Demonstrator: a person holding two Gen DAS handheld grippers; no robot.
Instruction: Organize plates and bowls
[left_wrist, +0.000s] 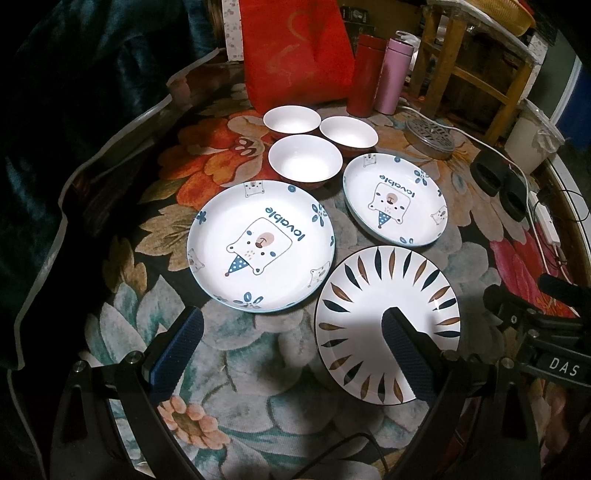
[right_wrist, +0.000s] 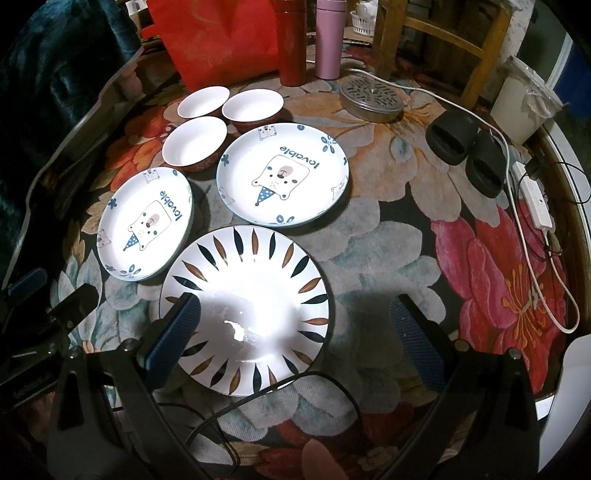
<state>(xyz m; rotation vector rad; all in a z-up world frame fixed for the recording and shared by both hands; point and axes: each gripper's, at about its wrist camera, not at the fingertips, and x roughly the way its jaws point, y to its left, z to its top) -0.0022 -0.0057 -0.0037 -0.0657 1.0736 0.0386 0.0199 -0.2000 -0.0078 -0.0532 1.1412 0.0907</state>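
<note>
Three white bowls with red-brown outsides (left_wrist: 305, 158) (right_wrist: 195, 142) stand in a cluster at the back of the floral table. Two white "lovable" bear plates lie in front of them, one at the left (left_wrist: 260, 246) (right_wrist: 145, 223) and one at the right (left_wrist: 394, 205) (right_wrist: 282, 175). A leaf-patterned plate (left_wrist: 388, 325) (right_wrist: 245, 314) lies nearest. My left gripper (left_wrist: 291, 328) is open above the table between the left bear plate and the leaf plate. My right gripper (right_wrist: 295, 314) is open and empty over the leaf plate.
A red bag (left_wrist: 295, 51), a red flask (left_wrist: 365, 74) and a pink flask (left_wrist: 395, 74) stand at the back. A perforated metal lid (right_wrist: 371, 98), black slippers (right_wrist: 465, 151) and a white power strip with cables (right_wrist: 535, 203) lie at the right. A wooden chair (right_wrist: 436, 40) stands behind.
</note>
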